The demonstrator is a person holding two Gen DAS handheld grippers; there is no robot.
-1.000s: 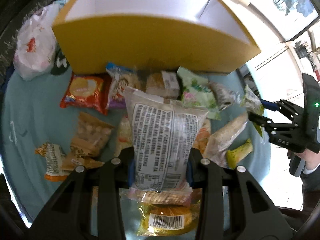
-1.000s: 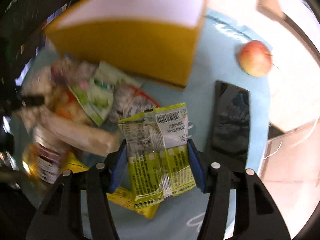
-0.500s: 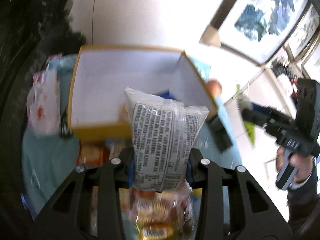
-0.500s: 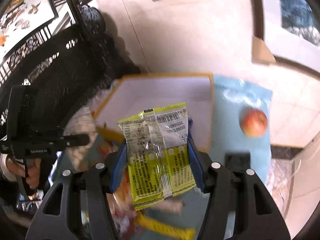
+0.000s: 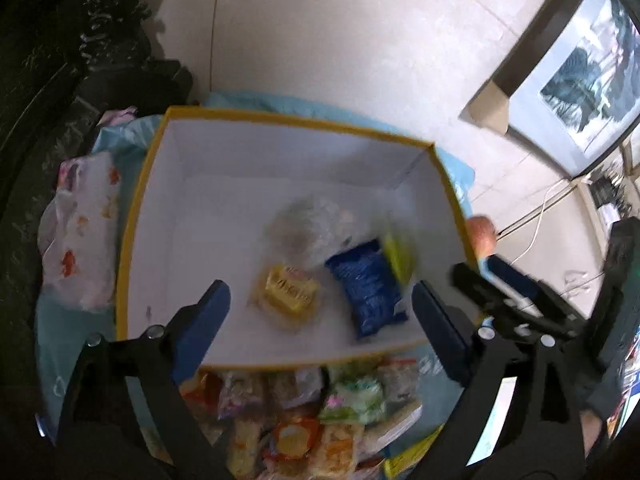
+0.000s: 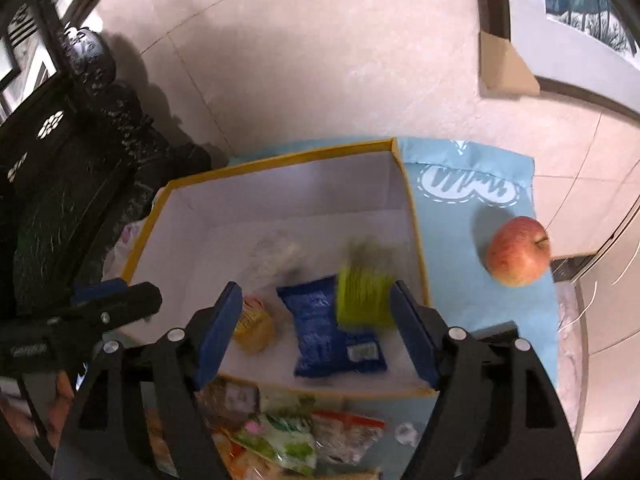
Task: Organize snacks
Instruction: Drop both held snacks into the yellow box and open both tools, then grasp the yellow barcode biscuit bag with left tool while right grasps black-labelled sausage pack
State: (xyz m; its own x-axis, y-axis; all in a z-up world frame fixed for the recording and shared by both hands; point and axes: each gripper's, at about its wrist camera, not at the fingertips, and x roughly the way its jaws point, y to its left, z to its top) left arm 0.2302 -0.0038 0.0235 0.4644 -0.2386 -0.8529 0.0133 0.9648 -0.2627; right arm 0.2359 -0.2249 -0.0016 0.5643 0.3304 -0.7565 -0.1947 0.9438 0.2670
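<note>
As the jaws of the left gripper [image 5: 320, 312] and right gripper [image 6: 316, 328] are opening with nothing pressed between them, the blurred yellow-green snack packet [image 6: 364, 296], apparently dropping beside the right wall of the yellow-rimmed white cardboard box [image 6: 412, 216], could be bounced over that rim.

Green packet [image 6: 363, 294] blurred, perhaps falling

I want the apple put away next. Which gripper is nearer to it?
Right. The right gripper hangs over the box's apple-side end; the left gripper is over the box's middle, farther from the apple.
</note>
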